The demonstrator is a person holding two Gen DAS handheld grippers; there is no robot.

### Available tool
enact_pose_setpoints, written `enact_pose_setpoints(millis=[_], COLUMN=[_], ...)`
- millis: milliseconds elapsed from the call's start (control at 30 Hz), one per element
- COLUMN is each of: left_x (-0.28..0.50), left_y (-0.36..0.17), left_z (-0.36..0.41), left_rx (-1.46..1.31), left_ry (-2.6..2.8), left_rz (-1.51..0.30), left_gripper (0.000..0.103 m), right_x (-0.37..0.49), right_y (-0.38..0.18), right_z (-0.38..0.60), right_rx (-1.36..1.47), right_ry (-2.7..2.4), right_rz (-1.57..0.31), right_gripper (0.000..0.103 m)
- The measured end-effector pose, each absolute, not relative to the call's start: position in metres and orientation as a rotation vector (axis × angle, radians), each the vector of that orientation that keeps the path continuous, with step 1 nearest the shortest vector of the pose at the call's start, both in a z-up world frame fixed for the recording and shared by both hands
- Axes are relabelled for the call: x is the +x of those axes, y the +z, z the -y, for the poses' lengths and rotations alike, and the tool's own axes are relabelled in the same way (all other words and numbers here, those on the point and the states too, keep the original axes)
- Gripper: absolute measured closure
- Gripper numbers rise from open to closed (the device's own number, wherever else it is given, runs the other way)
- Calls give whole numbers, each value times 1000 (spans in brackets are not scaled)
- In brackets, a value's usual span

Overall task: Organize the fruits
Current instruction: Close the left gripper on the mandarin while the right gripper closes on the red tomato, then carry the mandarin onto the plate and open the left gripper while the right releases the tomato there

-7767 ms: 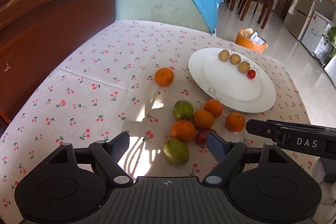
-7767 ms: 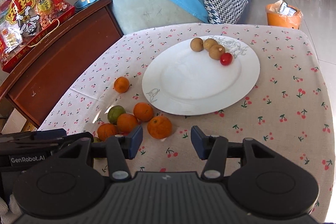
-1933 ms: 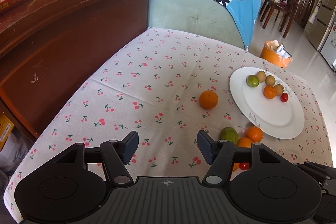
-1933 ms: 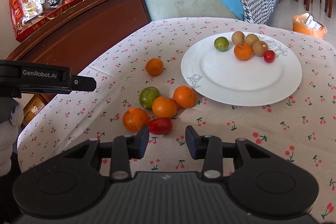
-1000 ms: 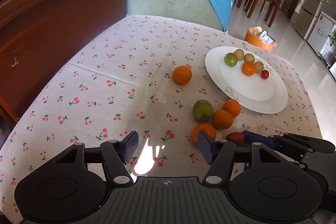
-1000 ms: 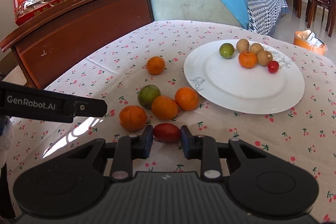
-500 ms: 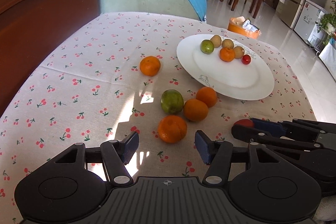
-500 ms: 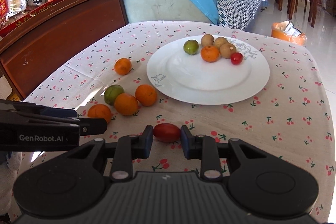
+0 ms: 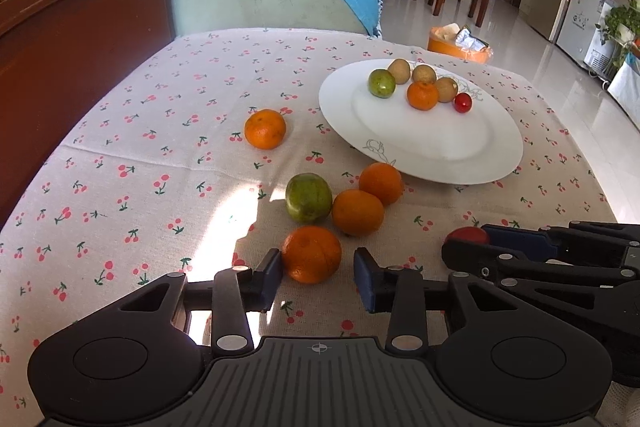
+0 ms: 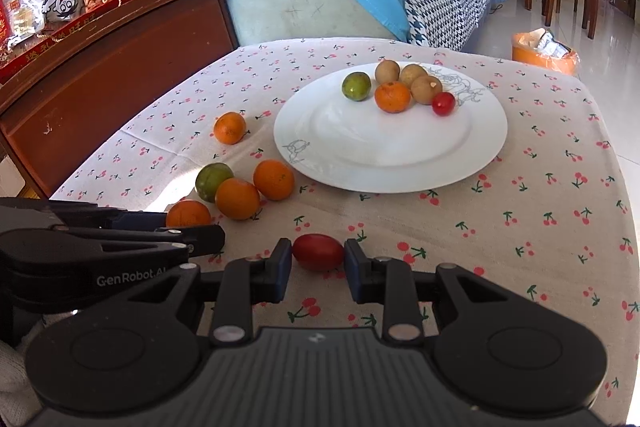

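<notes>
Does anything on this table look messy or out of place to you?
Nothing spilled or damaged. Five fruits sit loose on the tablecloth instead of the plate: a lone orange, three more oranges and a green fruit. The right gripper holds a red tomato.

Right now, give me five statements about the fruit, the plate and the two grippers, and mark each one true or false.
1. The right gripper has its jaws closed on the red oval fruit. True.
2. The white plate holds only orange fruit. False: it carries one green fruit, one orange one, three brown ones and a small red one.
3. The left gripper has its jaws spread around the nearest orange, a gap showing on one side. True.
4. The lone orange touches the plate's rim. False: bare tablecloth lies between them.
5. The green fruit on the cloth sits beside two oranges near the plate's front edge. True.
</notes>
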State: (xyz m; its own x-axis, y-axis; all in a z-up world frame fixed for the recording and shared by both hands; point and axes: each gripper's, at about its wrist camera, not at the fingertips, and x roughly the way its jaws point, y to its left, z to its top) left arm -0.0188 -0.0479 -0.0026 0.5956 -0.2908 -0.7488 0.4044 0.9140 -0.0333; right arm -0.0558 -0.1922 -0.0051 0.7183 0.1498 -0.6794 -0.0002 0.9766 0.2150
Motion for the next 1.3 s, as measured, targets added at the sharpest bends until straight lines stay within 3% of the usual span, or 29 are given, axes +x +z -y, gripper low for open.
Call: enact_pose_setpoints(millis=[100,933,1300], left_x=[-21,-15,-15], left_y=[-3,30,28], left_z=[49,45,45], left_rx=[161,61,65], left_ry=[-403,-389,-384], left_rz=[-829,-754,-754], left_gripper=[74,74,74], right_x=[-56,-54,-54], right_y=[-5,9,-2], right_z=[192,209,204], right_rx=[205,290,291], right_ry=[81,58,53], right_rz=[-767,-716,-744], right_gripper=[74,81,72])
